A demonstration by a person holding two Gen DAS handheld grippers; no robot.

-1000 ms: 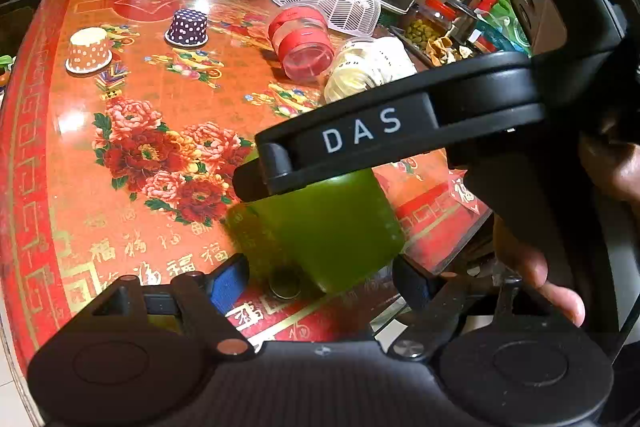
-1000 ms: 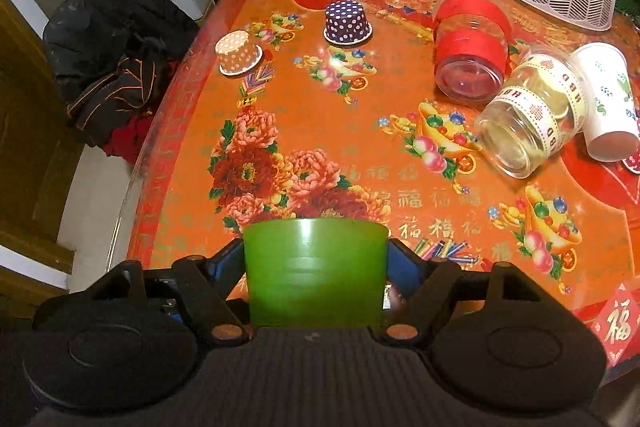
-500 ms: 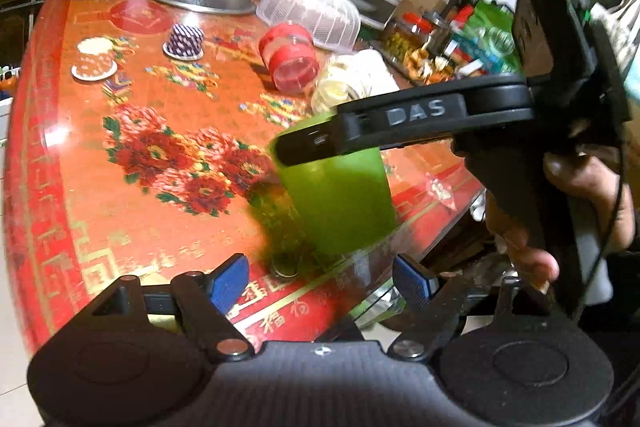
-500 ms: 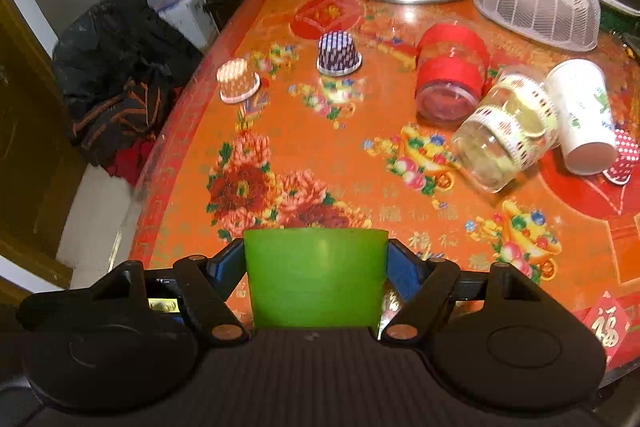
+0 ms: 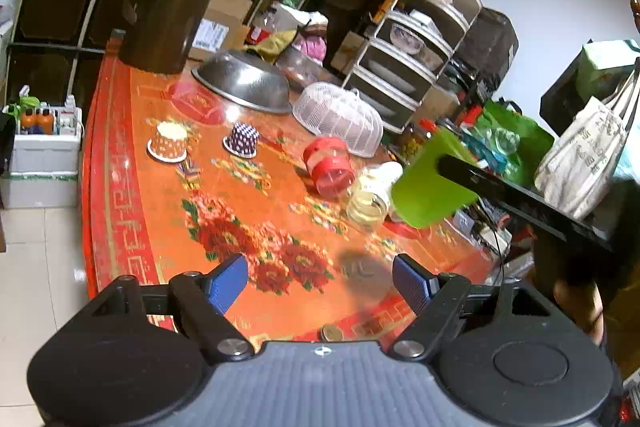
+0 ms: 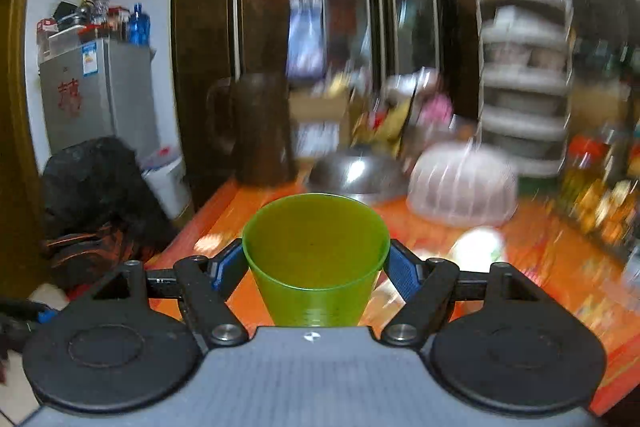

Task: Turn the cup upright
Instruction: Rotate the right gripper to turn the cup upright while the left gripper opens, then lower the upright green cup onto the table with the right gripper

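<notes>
Step in hand, as I judge it: mid-flip. The cup (image 6: 316, 259) is clamped in the right tongs (image 6: 316, 263), one blue pad (image 6: 230, 265) against each side of its wall. It is off the table (image 5: 132, 187), carried in the air. From the right wrist view the mouth faces forward and up, away from the tongs' body, with the base tucked back toward the hinge. From the left wrist view the cup (image 5: 434, 183) sits tilted at the tip of the right tongs (image 5: 448, 163), out ahead and to the right of the left tongs (image 5: 320, 283), above the lying jars.

Left tongs: spread wide, nothing between the pads, hanging over the near edge of the table (a coin (image 5: 332, 333) lies just in front of its body).

Right tongs pose: pitched up toward level, pointing across the table at the far cabinets. The right wrist view is smeared outside the cup, so I take the tongs to be turning. The right hand (image 5: 580, 307) is only partly visible below the handle.

Next move, my judgement: finish the roll until the base points straight down, then lower over bare table ahead of the tongs, clear of the red jar (image 5: 330, 167) and the clear jar (image 5: 368, 199). Release only once the base sits flat. Risk: a tapered, smooth wall may slip in the pads if released while tilted.
</notes>
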